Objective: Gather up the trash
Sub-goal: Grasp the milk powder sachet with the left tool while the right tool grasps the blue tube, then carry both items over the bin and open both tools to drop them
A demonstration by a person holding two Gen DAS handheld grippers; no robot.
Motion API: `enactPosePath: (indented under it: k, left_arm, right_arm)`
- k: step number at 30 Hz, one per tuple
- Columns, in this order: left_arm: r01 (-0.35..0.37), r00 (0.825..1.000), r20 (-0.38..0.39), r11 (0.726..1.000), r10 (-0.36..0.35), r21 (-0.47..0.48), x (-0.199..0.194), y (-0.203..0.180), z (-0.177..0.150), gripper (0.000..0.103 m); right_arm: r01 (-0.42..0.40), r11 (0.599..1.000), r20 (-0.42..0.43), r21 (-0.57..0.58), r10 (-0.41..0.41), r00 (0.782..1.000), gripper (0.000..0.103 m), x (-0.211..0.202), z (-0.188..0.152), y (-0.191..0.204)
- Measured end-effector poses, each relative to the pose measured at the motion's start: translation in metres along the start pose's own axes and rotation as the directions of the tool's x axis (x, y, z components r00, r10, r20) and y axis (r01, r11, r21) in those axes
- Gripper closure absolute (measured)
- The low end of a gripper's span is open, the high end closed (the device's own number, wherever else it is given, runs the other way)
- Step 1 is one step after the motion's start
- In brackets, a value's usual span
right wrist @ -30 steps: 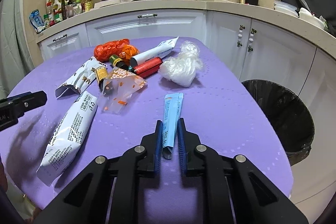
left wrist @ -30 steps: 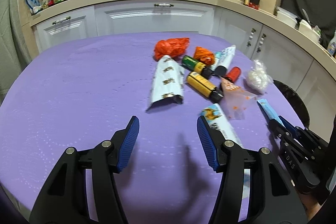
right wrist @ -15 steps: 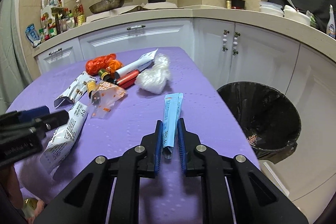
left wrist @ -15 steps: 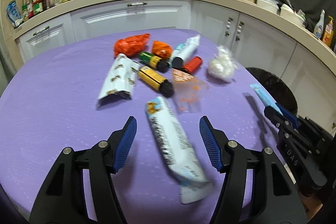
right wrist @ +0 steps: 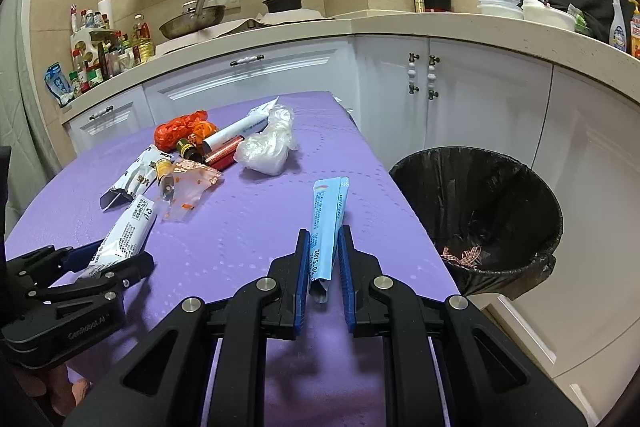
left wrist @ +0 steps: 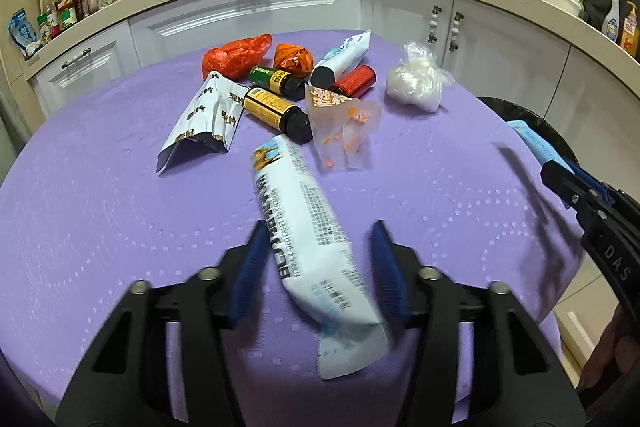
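Note:
A white printed pouch [left wrist: 304,223] lies on the purple table [left wrist: 100,227], lengthwise between my left gripper's [left wrist: 319,227] blue pads. Those jaws are closing. The left pad is at the pouch's edge, and a gap shows at the right pad. In the right wrist view the same pouch [right wrist: 128,227] sits under the left gripper [right wrist: 116,263]. My right gripper [right wrist: 324,233] is shut on a light blue sachet [right wrist: 330,203], held above the table near its right edge. A black-lined bin [right wrist: 554,215] stands on the floor beside it.
More trash lies mid-table: orange bags [left wrist: 236,57], two dark bottles [left wrist: 276,109], a white tube [left wrist: 340,59], a red can [left wrist: 356,83], a clear dotted wrapper [left wrist: 344,131], a crumpled clear bag [left wrist: 414,85] and a white patterned packet [left wrist: 204,119]. White cabinets [right wrist: 460,99] ring the table.
The left gripper moved right and down until the white pouch lay between its fingers, and its jaws narrowed. The right gripper carried the blue sachet rightwards, with the bin larger in view.

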State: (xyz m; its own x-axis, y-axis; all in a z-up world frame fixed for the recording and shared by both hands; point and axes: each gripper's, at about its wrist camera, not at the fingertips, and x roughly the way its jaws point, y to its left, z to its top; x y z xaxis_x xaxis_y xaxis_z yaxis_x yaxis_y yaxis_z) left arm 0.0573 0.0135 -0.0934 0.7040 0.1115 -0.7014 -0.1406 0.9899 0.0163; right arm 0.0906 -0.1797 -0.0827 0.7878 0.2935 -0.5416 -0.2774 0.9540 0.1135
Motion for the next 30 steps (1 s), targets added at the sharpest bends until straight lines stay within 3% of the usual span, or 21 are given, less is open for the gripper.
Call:
enactPosePath:
  k: [1, 3, 16, 30]
  left_arm:
    - [0.005, 1.0, 0.001, 1.0, -0.005, 0.001, 0.0, 0.0, -0.001, 0.071]
    - [0.007, 1.0, 0.007, 1.0, -0.007, 0.006, -0.001, 0.001, -0.003, 0.077]
    - [0.037, 0.997, 0.061, 0.999, -0.036, -0.016, -0.03, 0.017, 0.0, 0.078]
    - [0.135, 0.977, 0.161, 0.99, -0.14, 0.039, -0.048, -0.009, 0.048, 0.078]
  right_arm:
    - [0.0, 1.0, 0.001, 0.0, 0.0, 1.0, 0.088, 0.0, 0.0, 0.0]
    - [0.001, 1.0, 0.001, -0.001, -0.001, 1.0, 0.088, 0.0, 0.0, 0.0]
    - [0.005, 1.0, 0.023, -0.024, -0.005, 1.0, 0.088, -0.011, 0.006, 0.007]
    - [0.102, 0.995, 0.086, -0.004, -0.101, 0.991, 0.088, -0.029, 0.032, -0.02]
